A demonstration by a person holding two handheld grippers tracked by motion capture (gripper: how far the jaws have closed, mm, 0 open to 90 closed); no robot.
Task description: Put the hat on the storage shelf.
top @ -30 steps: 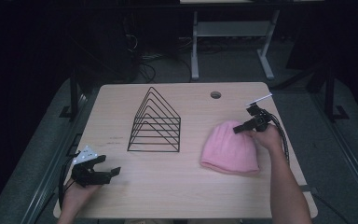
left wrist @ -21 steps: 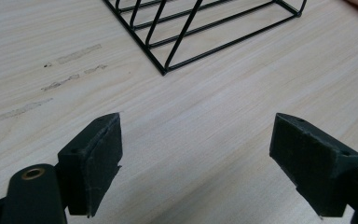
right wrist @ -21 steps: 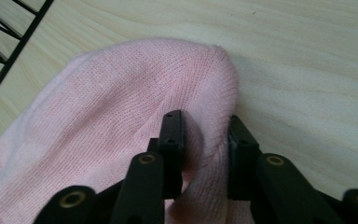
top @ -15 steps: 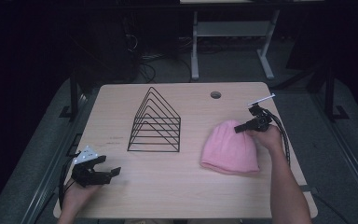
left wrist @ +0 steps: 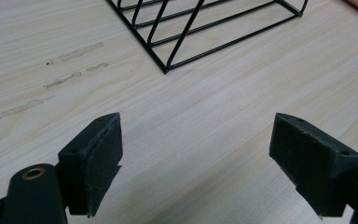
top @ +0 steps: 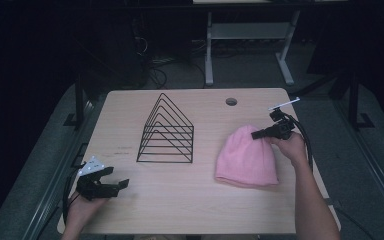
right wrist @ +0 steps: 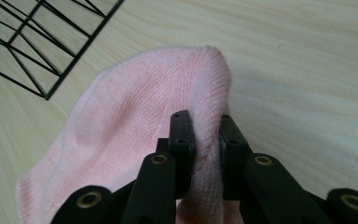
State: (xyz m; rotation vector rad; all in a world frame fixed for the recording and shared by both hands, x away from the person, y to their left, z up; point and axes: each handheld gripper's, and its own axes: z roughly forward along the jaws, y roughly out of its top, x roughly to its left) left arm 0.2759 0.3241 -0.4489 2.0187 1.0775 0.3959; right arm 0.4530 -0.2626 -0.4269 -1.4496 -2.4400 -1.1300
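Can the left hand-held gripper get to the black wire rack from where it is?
Probably yes. The left hand-held gripper is open with nothing in it, and bare table lies between it and the rack. The pink hat sits off to the rack's other side, pinched by the right hand-held gripper.

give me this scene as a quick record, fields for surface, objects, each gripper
surface: light wood table with a round hole
objects: black wire rack mid-table; pink knit hat lying to its right
left gripper: open, holding nothing, low over the table's near left corner
right gripper: shut on a fold of the hat near its rounded top
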